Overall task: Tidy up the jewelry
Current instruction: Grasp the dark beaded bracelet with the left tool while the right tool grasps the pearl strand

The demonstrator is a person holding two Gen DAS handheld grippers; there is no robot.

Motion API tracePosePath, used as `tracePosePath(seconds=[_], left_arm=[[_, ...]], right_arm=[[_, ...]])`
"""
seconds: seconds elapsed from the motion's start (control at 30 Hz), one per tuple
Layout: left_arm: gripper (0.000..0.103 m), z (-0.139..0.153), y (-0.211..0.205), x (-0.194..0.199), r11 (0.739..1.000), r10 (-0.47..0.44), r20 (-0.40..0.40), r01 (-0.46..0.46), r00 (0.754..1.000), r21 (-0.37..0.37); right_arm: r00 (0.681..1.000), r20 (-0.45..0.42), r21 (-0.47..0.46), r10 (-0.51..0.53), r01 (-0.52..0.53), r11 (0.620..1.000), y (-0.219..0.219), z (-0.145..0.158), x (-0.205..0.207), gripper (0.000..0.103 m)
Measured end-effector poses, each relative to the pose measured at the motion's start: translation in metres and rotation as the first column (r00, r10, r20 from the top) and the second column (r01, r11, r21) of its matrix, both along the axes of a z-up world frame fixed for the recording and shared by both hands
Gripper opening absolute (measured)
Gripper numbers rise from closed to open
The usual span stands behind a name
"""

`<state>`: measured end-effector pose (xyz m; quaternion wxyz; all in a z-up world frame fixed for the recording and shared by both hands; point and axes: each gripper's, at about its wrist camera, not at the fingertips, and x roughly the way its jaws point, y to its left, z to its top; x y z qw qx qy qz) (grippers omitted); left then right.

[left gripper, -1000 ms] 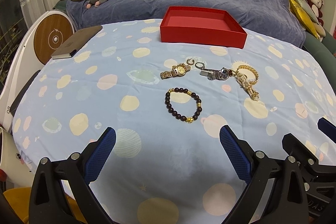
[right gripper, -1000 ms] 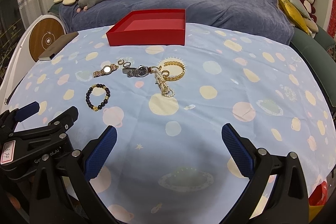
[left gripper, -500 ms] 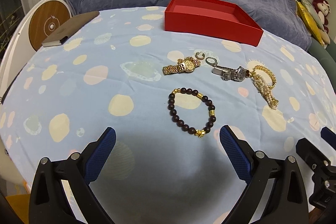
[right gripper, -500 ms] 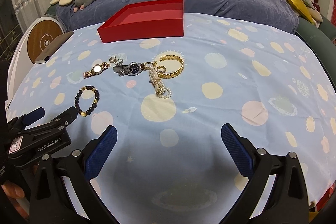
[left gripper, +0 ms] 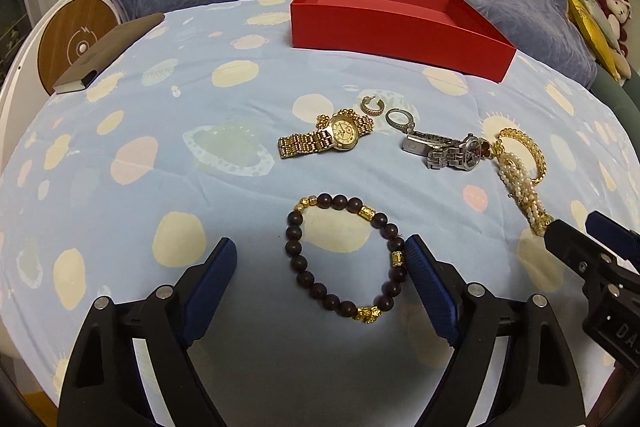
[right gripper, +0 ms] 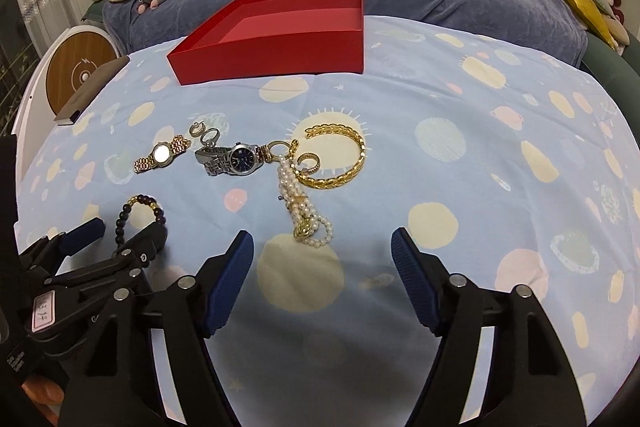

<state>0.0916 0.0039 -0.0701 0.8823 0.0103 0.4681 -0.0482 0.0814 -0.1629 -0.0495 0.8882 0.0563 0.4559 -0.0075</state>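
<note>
On a table under a blue spotted cloth point(left gripper: 120, 131), jewelry lies loose in front of you, with an empty red box point(left gripper: 400, 27) standing open behind it.

Your left gripper point(left gripper: 320, 259) is open wide and empty. A bead bracelet point(left gripper: 344, 259) lies flat between its fingers, offset toward the right finger point(left gripper: 430, 279), whose tip is at or touching the beads. The left finger point(left gripper: 208, 275) stands well apart from them. The ring of beads is slightly longer front to back.

Your right gripper point(right gripper: 322, 255) is also open and empty. A pearl strand point(right gripper: 304, 207) lies just ahead of the gap, its long axis running away from you and its near end closest to the left finger.

Behind these sit a gold watch point(left gripper: 328, 137), a silver watch point(left gripper: 448, 149), a gold bangle point(right gripper: 340, 157) and small rings point(left gripper: 374, 105). The pearl strand touches the bangle and silver watch, so lifting it may drag them.

The left gripper looks nearer to a grasp. Bare cloth lies around the bracelet, and the way to the box passes over the watches.
</note>
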Motion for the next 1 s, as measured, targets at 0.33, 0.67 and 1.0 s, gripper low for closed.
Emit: tracePosePath(seconds=[0.33,0.67,1.0], left_arm=[[0.077,0.001,0.005,0.001,0.999,-0.033,0.004,0.033,0.999,-0.019],[0.025,0.004,0.007,-0.005,0.993,-0.111,0.039,0.112,0.993,-0.032],[0.005,0.013,0.011,-0.009,0.981,-0.15,0.04,0.154,0.988,-0.114]], right_arm=[[0.998,-0.043,-0.004,0.042,-0.043,0.999,0.007,-0.016,0.019,0.037],[0.998,-0.05,0.038,0.044,-0.042,0.998,0.002,-0.013,0.015,0.022],[0.997,-0.029,0.061,0.067,-0.066,0.996,0.006,-0.003,0.009,0.015]])
